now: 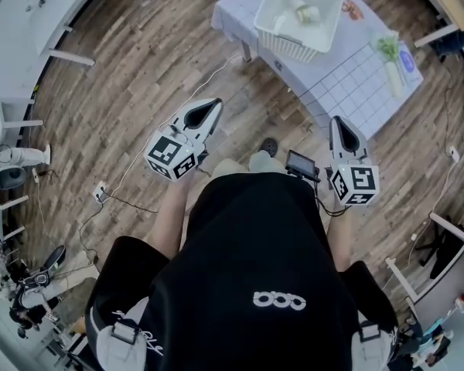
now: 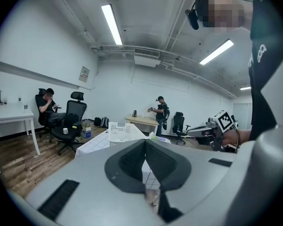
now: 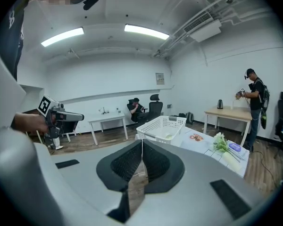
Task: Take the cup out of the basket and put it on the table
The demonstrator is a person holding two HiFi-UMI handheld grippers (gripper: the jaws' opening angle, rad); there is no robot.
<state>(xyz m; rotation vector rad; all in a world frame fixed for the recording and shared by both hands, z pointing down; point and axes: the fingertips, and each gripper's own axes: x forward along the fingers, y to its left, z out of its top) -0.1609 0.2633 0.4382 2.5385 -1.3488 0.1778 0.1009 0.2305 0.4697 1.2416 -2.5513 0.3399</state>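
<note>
Nothing begun yet: both tools are empty and well short of the table.

The left tool [image 1: 213, 103] and right tool [image 1: 336, 122] are each pressed together on nothing, held out in front of the person over the wooden floor, well apart from the table [image 1: 348, 83]. On it stands the white basket [image 1: 292, 46], with the cup [image 1: 305, 11] inside, a pale shape near the middle. Reaching, gripping, lifting out and setting down all remain, I'd say. The cup seems to lie on its side, long axis across the basket, but it's too small to tell where its mouth faces.
</note>
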